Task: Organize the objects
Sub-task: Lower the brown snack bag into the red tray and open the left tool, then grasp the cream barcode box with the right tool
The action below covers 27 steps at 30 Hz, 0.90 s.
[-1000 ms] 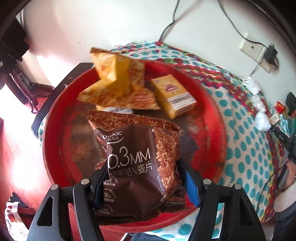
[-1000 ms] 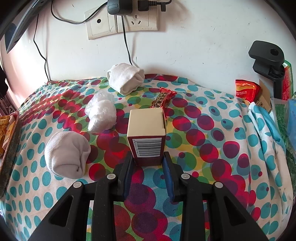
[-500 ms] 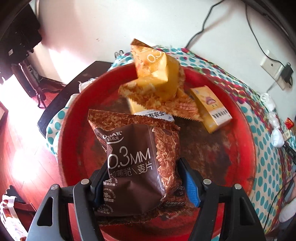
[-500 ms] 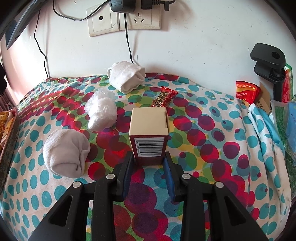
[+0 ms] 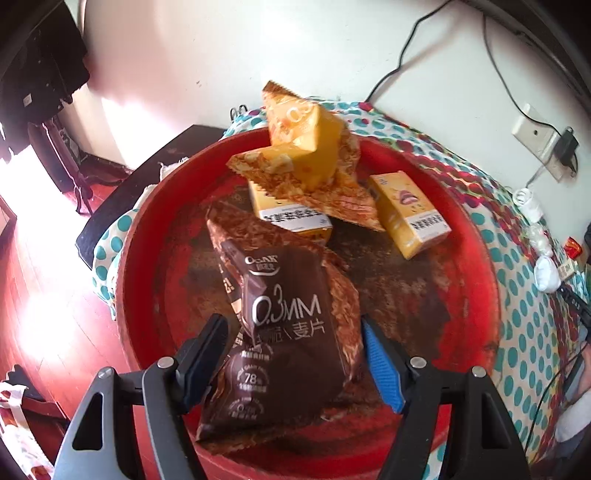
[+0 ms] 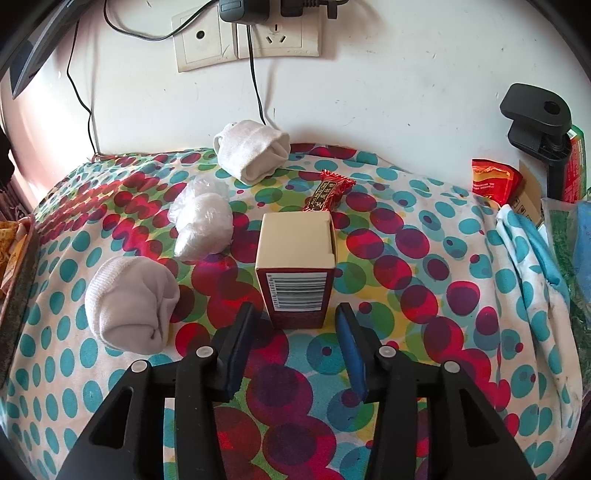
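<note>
In the left wrist view a brown snack bag lies in a round red tray. My left gripper is open, its fingers apart on either side of the bag. Orange snack packets and two yellow boxes lie at the tray's far side. In the right wrist view a small dark-red box with a cream top stands upright on the dotted cloth. My right gripper is open just in front of the box, not touching it.
Two rolled white socks, a plastic-wrapped white bundle and a red candy wrapper lie around the box. Wall sockets with cables are behind. A black clamp and red packets stand at right.
My left gripper has opened and the brown bag now lies in the tray, tilted. My right gripper has opened and drawn back a little from the box.
</note>
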### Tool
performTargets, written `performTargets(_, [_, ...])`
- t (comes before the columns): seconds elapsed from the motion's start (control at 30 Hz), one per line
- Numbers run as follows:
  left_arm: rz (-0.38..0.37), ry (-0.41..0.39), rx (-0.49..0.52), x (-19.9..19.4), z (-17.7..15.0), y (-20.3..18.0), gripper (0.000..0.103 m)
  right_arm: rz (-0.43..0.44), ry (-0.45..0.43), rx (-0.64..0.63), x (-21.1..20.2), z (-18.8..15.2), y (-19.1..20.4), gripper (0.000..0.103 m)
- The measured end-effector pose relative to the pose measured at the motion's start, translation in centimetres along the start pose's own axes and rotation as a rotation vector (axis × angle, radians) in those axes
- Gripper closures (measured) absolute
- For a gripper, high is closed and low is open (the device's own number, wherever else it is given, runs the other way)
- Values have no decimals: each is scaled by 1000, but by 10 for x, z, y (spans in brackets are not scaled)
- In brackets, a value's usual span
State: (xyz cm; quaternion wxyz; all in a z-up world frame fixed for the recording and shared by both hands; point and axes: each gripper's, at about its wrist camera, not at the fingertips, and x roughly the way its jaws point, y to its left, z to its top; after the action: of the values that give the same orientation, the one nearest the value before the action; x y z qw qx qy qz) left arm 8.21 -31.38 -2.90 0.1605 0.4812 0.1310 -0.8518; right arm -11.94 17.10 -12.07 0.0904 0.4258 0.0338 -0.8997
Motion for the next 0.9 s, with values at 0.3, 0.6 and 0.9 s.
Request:
performTargets(0.3, [-38, -46, 75, -24, -17, -22, 28, 7, -29, 54, -2, 1, -6, 57])
performTargets(0.6, [-57, -72, 76, -51, -15, -17, 28, -4, -84, 0, -12, 3, 7, 75])
performTargets(0.9, [-102, -94, 129, -61, -1, -43, 28, -17, -81, 4, -11, 4, 5, 75])
